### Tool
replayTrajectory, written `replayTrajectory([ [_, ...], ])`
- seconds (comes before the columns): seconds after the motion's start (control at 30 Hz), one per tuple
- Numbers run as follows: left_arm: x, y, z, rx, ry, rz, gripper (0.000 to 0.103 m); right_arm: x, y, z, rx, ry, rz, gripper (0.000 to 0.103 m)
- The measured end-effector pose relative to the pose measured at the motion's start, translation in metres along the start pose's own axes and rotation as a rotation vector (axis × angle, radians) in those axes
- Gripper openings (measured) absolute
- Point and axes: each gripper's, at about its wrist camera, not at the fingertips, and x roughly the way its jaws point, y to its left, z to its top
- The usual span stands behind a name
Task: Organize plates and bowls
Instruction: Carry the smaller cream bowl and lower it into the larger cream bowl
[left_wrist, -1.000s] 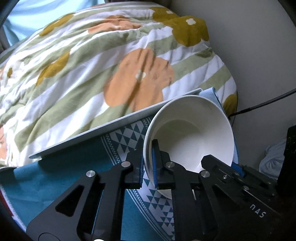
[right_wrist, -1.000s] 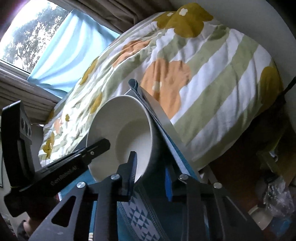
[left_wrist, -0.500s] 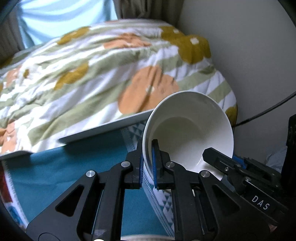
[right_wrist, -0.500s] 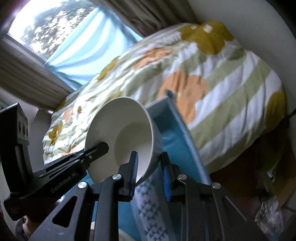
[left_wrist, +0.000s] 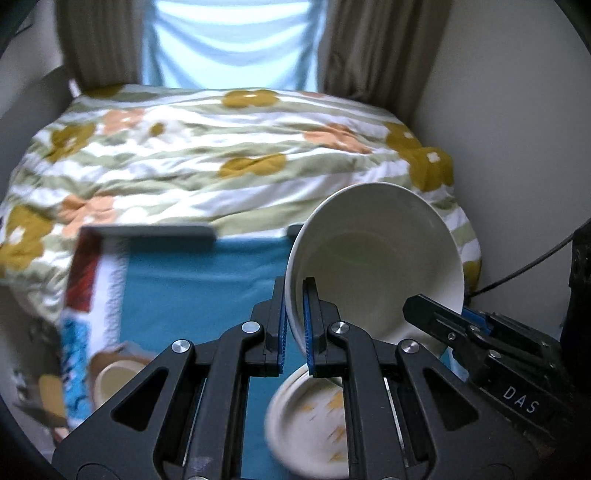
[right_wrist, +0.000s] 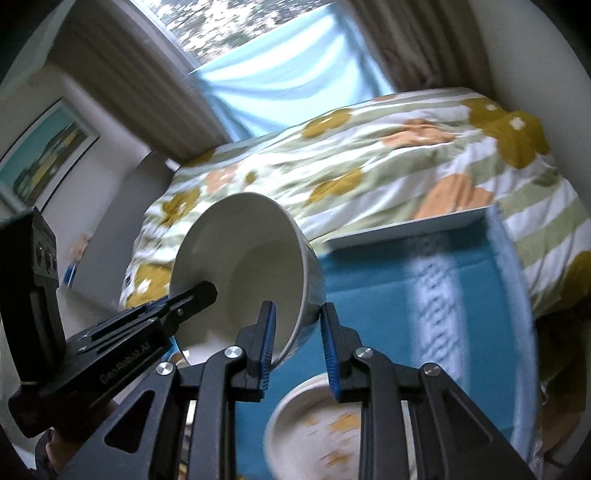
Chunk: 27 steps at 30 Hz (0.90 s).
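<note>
Two hand-held grippers share one white bowl (left_wrist: 373, 258) right now. Your left hand-held gripper (left_wrist: 294, 325) pinches the bowl's rim, one blue pad inside the wall and one outside, pressed tight on it. Your right hand-held gripper (right_wrist: 295, 343) grips the opposite side of the rim: its inner pad sits against the inside of the wall, and the bowl's wall fills the narrow gap between the pads. You hold the bowl tilted, its mouth turned toward both cameras, lifted above the teal cloth (left_wrist: 192, 280) that covers the worktop. Below the bowl, a cream plate with yellow marks (left_wrist: 314, 421) lies flat on that cloth, blurred in both views. Near the cloth's left edge in the left wrist view sits a smaller cream dish (left_wrist: 114, 380), too blurred to tell more. Beyond the worktop lies a bed with a flowered, striped quilt (left_wrist: 229, 155), and behind it a pale blue curtain (left_wrist: 229, 40) hangs at the window
</note>
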Motion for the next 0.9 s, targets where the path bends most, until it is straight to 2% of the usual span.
replayTrajectory([
  [0.23, -0.038, 0.087, -0.057, -0.076, 0.019, 0.063, 0.006, 0.033, 0.076, -0.054, -0.061, 0.098, 0.053, 0.023],
  [0.33, -0.04, 0.126, -0.084, -0.113, 0.053, 0.085, 0.006, 0.052, 0.099, -0.074, -0.081, 0.142, 0.063, 0.023],
  [0.5, -0.038, 0.17, -0.113, -0.137, 0.096, 0.11, 0.006, 0.089, 0.128, -0.107, -0.093, 0.219, 0.057, 0.023],
  [0.7, -0.02, 0.201, -0.132, -0.149, 0.148, 0.102, 0.007, 0.125, 0.148, -0.124, -0.127, 0.267, 0.012, 0.023],
  [0.9, 0.002, 0.214, -0.137, -0.154, 0.19, 0.088, 0.007, 0.144, 0.15, -0.128, -0.148, 0.293, -0.03, 0.023],
])
